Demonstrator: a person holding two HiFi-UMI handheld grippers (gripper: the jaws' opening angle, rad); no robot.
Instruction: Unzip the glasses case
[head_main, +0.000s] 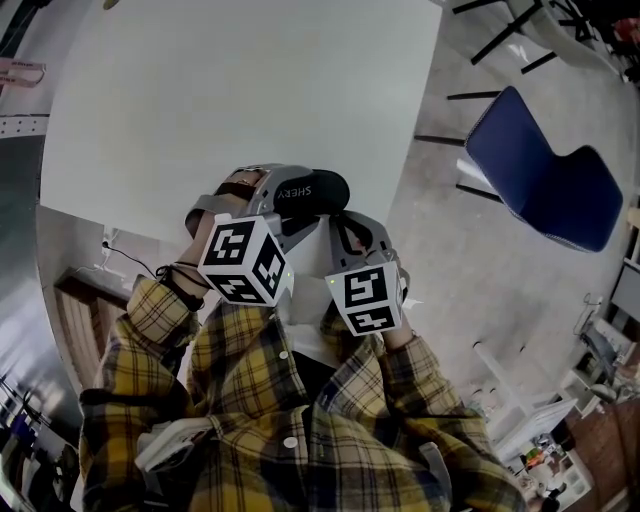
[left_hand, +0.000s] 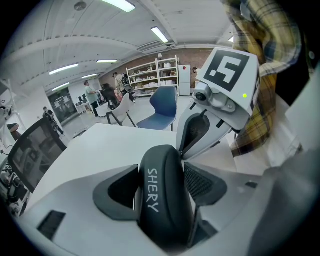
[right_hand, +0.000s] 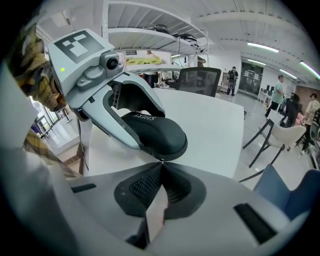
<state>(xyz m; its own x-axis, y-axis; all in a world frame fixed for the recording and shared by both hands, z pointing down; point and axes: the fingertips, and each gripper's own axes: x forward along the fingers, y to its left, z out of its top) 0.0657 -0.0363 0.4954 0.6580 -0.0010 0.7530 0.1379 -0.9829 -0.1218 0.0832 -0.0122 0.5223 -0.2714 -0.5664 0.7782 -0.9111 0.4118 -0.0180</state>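
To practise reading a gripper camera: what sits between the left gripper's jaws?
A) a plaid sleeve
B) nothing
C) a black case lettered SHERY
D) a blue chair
C: in the left gripper view, the left gripper has its pads pressed on both sides of the black glasses case lettered SHERY.

"SHERY" on the glasses case (left_hand: 162, 200)

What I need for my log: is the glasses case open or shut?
Shut: the glasses case shows no gap along its seam, and the right gripper pinches the zipper pull at its end.
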